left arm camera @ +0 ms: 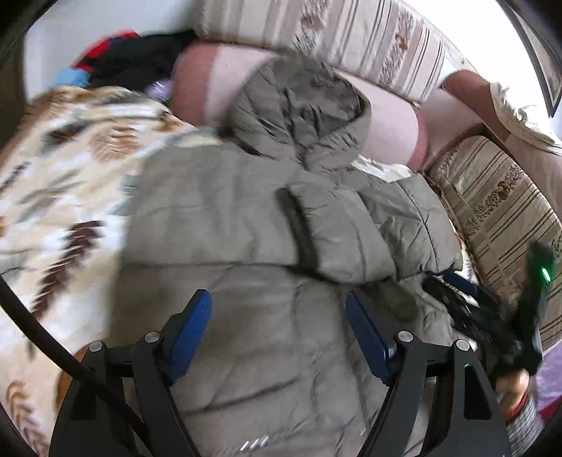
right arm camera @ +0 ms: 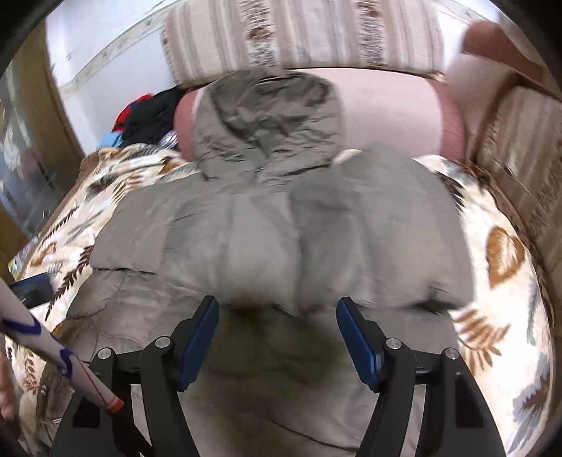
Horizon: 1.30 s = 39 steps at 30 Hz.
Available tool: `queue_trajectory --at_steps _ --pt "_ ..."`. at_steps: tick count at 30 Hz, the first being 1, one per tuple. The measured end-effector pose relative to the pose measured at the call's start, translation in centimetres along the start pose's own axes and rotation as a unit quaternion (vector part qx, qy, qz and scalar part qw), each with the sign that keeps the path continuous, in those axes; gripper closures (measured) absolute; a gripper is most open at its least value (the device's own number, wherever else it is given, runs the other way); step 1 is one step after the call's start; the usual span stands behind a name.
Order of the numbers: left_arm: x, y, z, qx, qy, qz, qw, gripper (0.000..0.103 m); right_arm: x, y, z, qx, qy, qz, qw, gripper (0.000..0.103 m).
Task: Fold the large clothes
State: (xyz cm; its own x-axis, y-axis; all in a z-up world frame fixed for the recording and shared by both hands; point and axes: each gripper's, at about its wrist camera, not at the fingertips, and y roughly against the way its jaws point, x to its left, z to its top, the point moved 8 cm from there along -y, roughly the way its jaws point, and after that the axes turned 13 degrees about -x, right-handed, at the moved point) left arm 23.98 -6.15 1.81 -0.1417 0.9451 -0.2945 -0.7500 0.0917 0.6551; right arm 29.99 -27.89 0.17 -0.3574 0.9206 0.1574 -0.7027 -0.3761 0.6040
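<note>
Both tongs [left arm camera: 277, 334] [right arm camera: 277, 337] gape above the unlabelled grey jacket [left arm camera: 246, 228].

This is a home living room. Ahead of the grippers runs a striped, flower-patterned sofa back [left arm camera: 351, 31] with a pink bolster [left arm camera: 393, 123] beneath it, and a leaf-print blanket [left arm camera: 59, 168] covers the seat. A heap of clothes [left arm camera: 133, 59] lies ahead to the left by the white wall.

The puffy jacket [right arm camera: 267, 225] is matt, quilted grey cloth, lying on a fleecy leaf-print blanket [right arm camera: 505, 281]. Behind the jacket, the striped cushion [right arm camera: 305, 31] looks coarsely woven, the pink bolster [right arm camera: 390, 109] smooth.
</note>
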Motion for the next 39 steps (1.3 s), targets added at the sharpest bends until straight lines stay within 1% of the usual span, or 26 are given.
queue_trajectory --at_steps 3,7,10,11,12,13,14,17,20,23,25,27,29,31,34,39 --pt "-1.2 -4.6 0.5 0.035 0.027 -0.036 0.9984 0.025 -2.7 1.2 -0.3 -0.003 -0.024 -0.003 1.000 0.029" --pt "-2.1 -9.7 1.0 0.067 0.057 -0.067 0.9939 0.025 -5.1 2.3 -0.7 -0.005 -0.038 -0.011 0.999 0.029" --pt "-2.9 -11.6 0.9 0.077 0.071 -0.075 0.9917 0.026 -6.9 2.7 -0.9 -0.005 -0.041 -0.023 0.999 0.029" --pt "-3.5 -12.1 0.8 0.079 0.067 -0.074 0.9919 0.031 -7.7 2.8 -0.8 -0.005 -0.041 -0.029 0.999 0.029" --pt "-4.0 -12.4 0.7 0.084 0.056 -0.074 0.9921 0.043 -8.2 2.9 -0.9 -0.006 -0.042 -0.033 0.999 0.029" --pt "-4.3 -12.7 0.4 0.091 0.038 -0.061 0.9932 0.069 -8.9 2.9 -0.8 -0.006 -0.045 -0.041 0.998 0.029" --pt "-4.5 -12.8 0.3 0.098 0.024 -0.053 0.9935 0.076 -9.4 2.9 -0.8 -0.005 -0.047 -0.044 0.998 0.029" --pt "-4.0 -11.5 1.3 0.085 0.011 -0.040 0.9955 0.084 -10.7 2.5 -0.4 -0.007 -0.057 -0.060 0.997 0.029" --pt "-1.6 -8.9 3.8 0.048 0.019 -0.022 0.9984 0.086 -11.1 2.3 0.7 -0.017 -0.057 -0.068 0.996 0.029" --pt "2.0 -6.9 6.0 0.014 0.022 0.010 0.9996 0.086 -10.7 1.4 2.6 -0.028 -0.052 -0.070 0.996 0.029" --pt "4.4 -6.3 6.9 0.005 0.026 0.033 0.9991 0.086 -9.8 0.2 3.5 -0.027 -0.038 -0.069 0.997 0.029" --pt "6.5 -6.9 6.9 0.013 0.049 0.040 0.9980 0.086 -8.5 -1.7 4.1 -0.017 -0.019 -0.066 0.997 0.029" --pt "7.9 -8.1 6.0 0.031 0.060 0.046 0.9966 0.085 -7.3 -4.0 4.1 -0.002 -0.001 -0.070 0.998 0.029" --pt "8.6 -9.4 5.0 0.043 0.050 0.062 0.9959 0.084 -6.4 -6.3 3.8 0.014 0.013 -0.076 0.997 0.029" --pt "9.1 -10.3 4.7 0.042 0.035 0.072 0.9959 0.081 -5.9 -9.2 3.0 0.034 0.026 -0.090 0.995 0.029" --pt "9.4 -11.4 4.5 0.036 0.020 0.083 0.9957 0.076 -5.6 -11.5 2.3 0.042 0.023 -0.095 0.994 0.027"
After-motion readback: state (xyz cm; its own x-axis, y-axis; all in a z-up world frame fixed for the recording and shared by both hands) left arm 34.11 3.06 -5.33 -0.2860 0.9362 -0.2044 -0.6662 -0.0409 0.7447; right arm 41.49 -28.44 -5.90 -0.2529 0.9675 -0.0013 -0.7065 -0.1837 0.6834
